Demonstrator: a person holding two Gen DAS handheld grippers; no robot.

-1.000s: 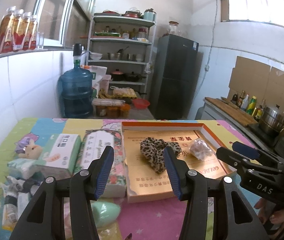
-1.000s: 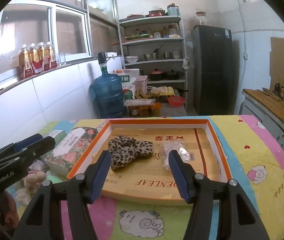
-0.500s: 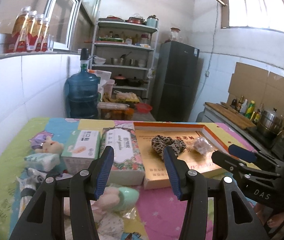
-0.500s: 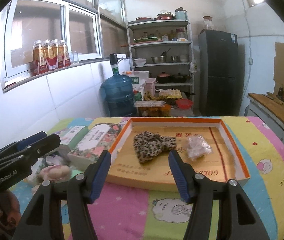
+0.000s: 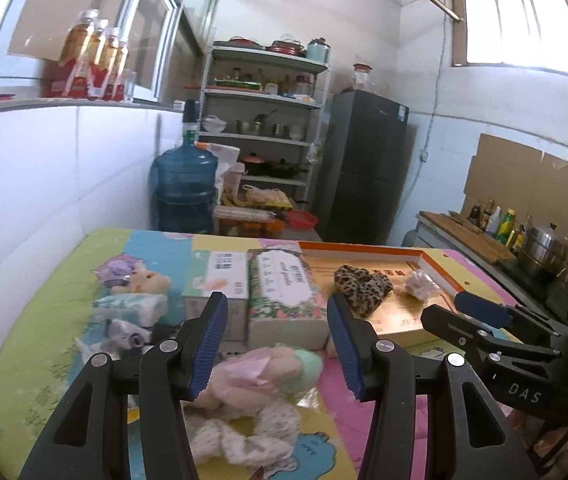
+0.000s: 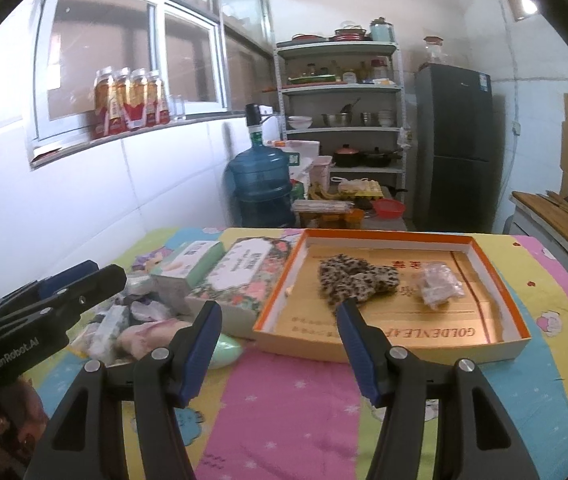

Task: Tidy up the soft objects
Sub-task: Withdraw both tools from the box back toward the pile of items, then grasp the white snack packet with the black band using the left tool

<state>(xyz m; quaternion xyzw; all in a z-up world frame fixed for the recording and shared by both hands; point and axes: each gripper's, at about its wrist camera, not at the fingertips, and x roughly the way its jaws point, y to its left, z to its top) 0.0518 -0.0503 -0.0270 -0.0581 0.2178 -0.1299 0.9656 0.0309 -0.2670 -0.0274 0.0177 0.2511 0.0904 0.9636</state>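
I am pulling both tongs back from the orange-rimmed box (image 6: 500, 304), so more worktop (image 6: 284, 400) is showing. Left tongs (image 5: 276, 344) and right tongs (image 6: 280, 348) are gaping, empty. Leopard scrunchie (image 6: 358, 278) sits boxed at twelve o'clock; pastel plush (image 5: 268, 368) waits below the left tongs.

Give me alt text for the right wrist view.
The open right gripper hovers empty before an orange-rimmed box holding a leopard scrunchie and a clear packet. Tissue packs and soft toys lie left, beside the left gripper.
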